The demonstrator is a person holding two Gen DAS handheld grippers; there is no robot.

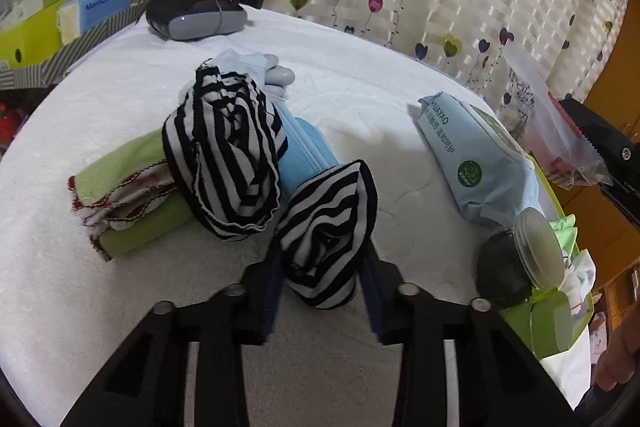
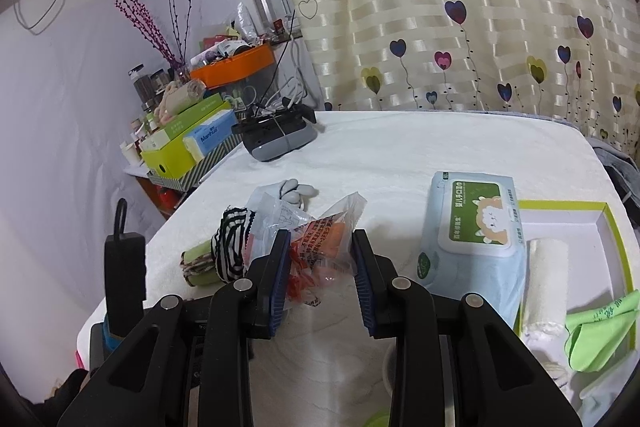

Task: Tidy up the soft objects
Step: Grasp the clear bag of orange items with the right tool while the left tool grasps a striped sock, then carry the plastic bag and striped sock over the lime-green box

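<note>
Gripping a soft, light striped cloth (image 1: pixel 328 239) near the wipes pack (image 1: pixel 476 163), the left gripper (image 1: pixel 322 267) pinched its bunched middle; the right gripper (image 2: pixel 320 275) clamped a crinkly plastic bag (image 2: pixel 316 247).

Dim, cool indoor light, soft shadows, strong fisheye bending, dark vignetted corners, slight softness toward edges.

A black-and-white striped cloth (image 1: pixel 224 151) hides most of the blue item (image 1: pixel 300 151) beneath it and part of the folded green cloth (image 1: pixel 120 199) at its 9 o'clock. At 5 o'clock, a hand (image 1: pixel 616 359) is cropped by the frame. The clear bag's (image 2: pixel 316 247) print is illegible.
</note>
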